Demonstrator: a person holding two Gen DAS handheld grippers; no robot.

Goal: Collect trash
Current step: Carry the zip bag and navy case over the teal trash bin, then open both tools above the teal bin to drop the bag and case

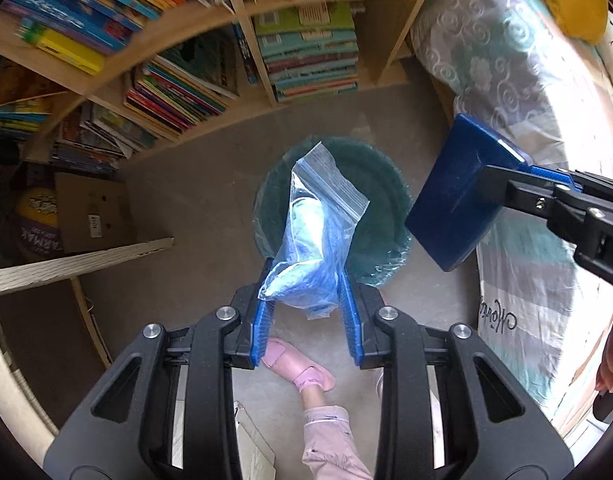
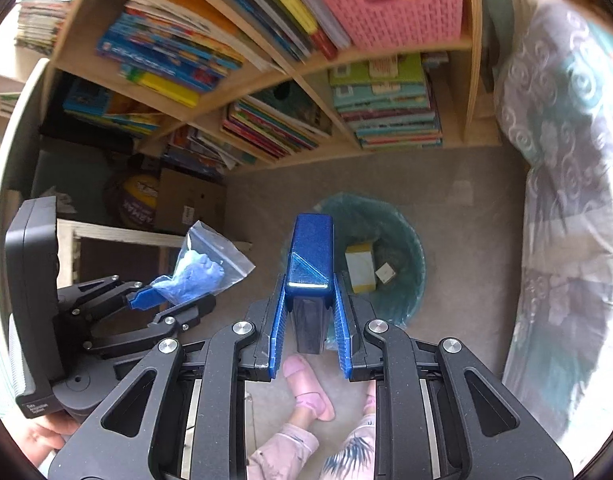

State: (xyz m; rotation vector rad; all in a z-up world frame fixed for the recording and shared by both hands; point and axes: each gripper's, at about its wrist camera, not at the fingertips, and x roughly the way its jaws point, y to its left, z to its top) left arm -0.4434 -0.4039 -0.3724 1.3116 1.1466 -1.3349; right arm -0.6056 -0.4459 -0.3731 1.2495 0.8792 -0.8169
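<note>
Risky from here: left gripper [image 1: 306,300] clamped on the crumpled end of a zip bag [image 1: 318,236] of blue stuff, right gripper [image 2: 308,316] clamped on a blue box [image 2: 308,256], both above the lined bin [image 2: 406,240] at frame centre. Could land on the floor beside the rim if let go off-centre (the light bag may drift or catch on the liner). Grey floor below, crowded bookshelf [image 2: 266,80] across the top, patterned bedding [image 2: 566,200] at right.

A bookshelf [image 2: 266,92] packed with books is seen, a pink basket [image 2: 402,8] on it, a cardboard box [image 1: 92,210] beside a ball [image 1: 36,216], patterned bedding [image 2: 566,200] alongside.
</note>
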